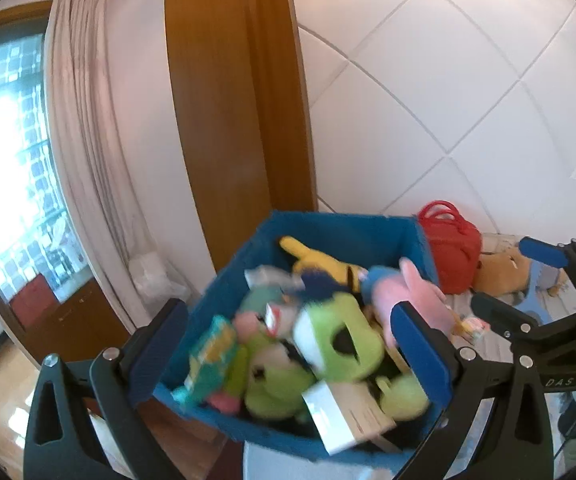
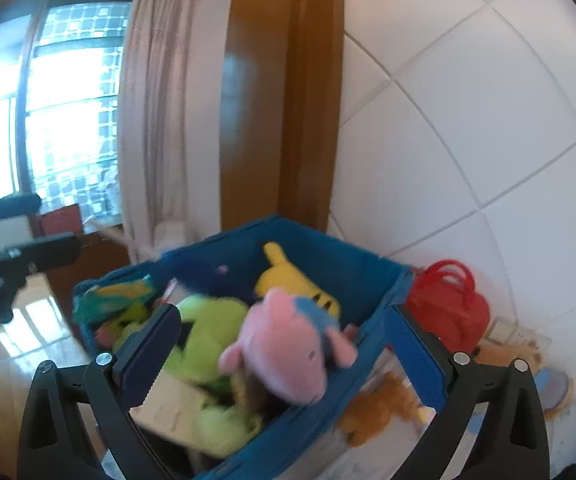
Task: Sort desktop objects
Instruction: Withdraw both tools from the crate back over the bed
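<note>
A blue fabric bin (image 1: 327, 236) (image 2: 327, 256) holds a pile of plush toys. On top lie a green plush (image 1: 339, 340) (image 2: 208, 332), a yellow plush (image 1: 319, 260) (image 2: 291, 280) and a pink plush (image 1: 399, 296) (image 2: 284, 336), with a white box (image 1: 343, 416) near the front. My left gripper (image 1: 288, 344) hovers open over the bin, its fingers straddling it with nothing held. My right gripper (image 2: 284, 354) is open too, just above the blurred pink plush, and it also shows at the right (image 1: 523, 280). The left gripper (image 2: 28, 228) shows at the far left.
A red handbag (image 1: 451, 248) (image 2: 447, 308) stands right of the bin against the white tiled wall. A brown plush (image 1: 503, 272) (image 2: 379, 404) lies on the light surface beside it. A wooden door frame (image 1: 240, 100), a curtain and a window are behind.
</note>
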`<state>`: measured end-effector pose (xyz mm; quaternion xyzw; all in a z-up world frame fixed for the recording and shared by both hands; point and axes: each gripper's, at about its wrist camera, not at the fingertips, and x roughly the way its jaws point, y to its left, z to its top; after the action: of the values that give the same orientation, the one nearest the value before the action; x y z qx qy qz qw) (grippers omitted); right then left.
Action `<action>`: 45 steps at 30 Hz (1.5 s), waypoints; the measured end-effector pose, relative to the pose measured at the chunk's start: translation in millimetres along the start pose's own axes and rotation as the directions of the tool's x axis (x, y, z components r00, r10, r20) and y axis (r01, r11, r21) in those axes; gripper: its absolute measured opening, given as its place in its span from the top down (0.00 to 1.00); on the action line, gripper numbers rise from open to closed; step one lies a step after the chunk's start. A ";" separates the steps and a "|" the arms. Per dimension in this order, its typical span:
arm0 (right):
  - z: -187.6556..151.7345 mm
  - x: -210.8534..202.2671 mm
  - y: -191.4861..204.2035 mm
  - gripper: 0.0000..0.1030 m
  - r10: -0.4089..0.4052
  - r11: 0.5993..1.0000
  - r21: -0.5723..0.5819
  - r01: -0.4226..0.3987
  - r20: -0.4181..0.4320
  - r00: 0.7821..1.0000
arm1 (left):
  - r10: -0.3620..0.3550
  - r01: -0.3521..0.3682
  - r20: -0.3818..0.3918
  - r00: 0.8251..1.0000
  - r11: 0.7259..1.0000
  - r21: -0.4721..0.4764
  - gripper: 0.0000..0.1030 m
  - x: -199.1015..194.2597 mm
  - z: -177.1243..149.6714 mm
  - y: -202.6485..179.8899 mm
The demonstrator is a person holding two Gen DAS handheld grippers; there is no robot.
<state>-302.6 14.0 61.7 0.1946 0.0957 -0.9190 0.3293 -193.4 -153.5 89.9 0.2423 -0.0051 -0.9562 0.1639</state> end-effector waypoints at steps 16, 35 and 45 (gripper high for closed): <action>-82.5 -73.8 31.1 0.00 0.011 0.996 0.091 -0.013 0.033 0.999 | -0.061 0.064 0.056 0.997 0.997 -0.053 0.00 -35.7 -100.1 -14.4; -161.0 -120.7 -8.3 0.00 -0.199 0.948 0.246 0.201 -0.033 0.979 | -0.217 0.217 0.025 0.976 0.976 -0.011 0.00 -24.6 -146.9 -67.1; -204.7 -174.2 -87.2 0.00 -0.276 0.918 0.279 0.282 -0.061 0.959 | -0.276 0.276 -0.029 0.961 0.961 -0.013 0.00 -27.5 -164.7 -157.5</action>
<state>-175.1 241.9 -46.3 0.2338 -0.0074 -0.9586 0.1625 -143.0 15.7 -56.7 0.2545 0.0352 -0.9660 0.0301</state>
